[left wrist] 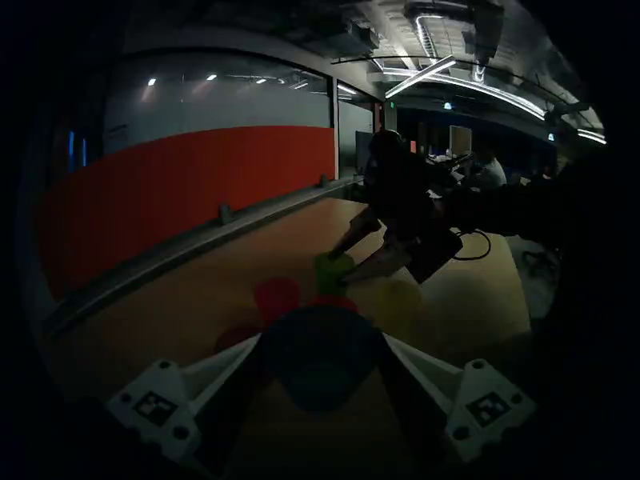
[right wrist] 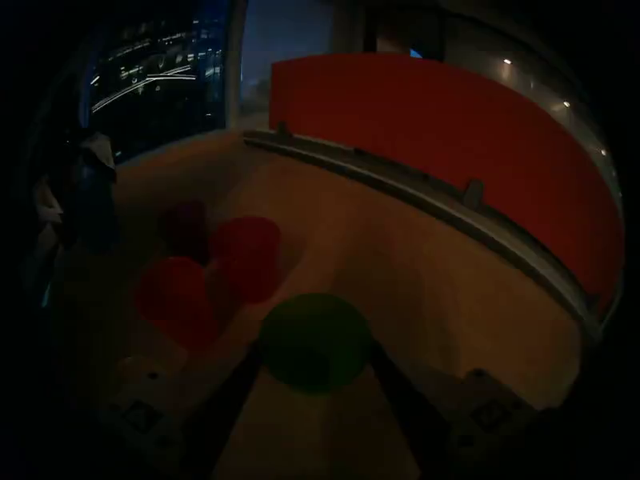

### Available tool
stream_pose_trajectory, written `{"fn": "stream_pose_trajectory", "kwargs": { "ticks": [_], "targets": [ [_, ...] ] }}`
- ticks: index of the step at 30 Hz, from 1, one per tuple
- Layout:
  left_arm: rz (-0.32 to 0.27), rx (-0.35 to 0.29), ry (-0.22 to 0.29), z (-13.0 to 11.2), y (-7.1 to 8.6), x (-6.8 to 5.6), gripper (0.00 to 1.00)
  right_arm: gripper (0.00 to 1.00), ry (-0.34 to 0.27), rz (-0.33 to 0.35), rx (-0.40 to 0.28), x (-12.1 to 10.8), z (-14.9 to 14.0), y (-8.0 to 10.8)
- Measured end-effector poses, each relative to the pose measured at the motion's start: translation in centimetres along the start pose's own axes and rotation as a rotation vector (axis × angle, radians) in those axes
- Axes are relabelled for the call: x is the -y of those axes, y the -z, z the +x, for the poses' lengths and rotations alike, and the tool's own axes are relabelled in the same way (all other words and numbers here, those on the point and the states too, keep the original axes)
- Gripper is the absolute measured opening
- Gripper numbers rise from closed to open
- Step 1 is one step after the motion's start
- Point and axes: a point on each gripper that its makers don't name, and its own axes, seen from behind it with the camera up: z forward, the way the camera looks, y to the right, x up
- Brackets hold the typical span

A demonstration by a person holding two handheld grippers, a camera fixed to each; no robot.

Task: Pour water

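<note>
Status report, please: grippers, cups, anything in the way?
Left hand-held gripper shut on blue cup. Right hand-held gripper shut on green cup. Red cups stand close ahead on table.

Left gripper [left wrist: 322,342]: pointing level and forward, its 2 fingers pressed against opposite sides of a blue cup [left wrist: 320,372]. Right gripper [left wrist: 342,266]: carried on a dark-sleeved arm [left wrist: 512,212], angled downward toward the left gripper, its 2 fingers clamped on a green cup [left wrist: 328,270].
</note>
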Motion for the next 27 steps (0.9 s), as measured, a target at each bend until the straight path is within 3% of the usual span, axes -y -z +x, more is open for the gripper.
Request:
{"fn": "stream_pose_trajectory", "kwargs": {
  "ticks": [17, 27],
  "targets": [
    [0.014, -0.002, 0.011, -0.2, 0.5, 0.4, 0.9, 1.0, -0.021, -0.014, -0.024, -0.5, 0.6, -0.5],
    [0.023, -0.032, 0.02, 0.5, 0.7, 0.7, 0.9, 1.0, -0.027, -0.031, -0.087, -1.1, 2.8, 0.9]
  ]
}}
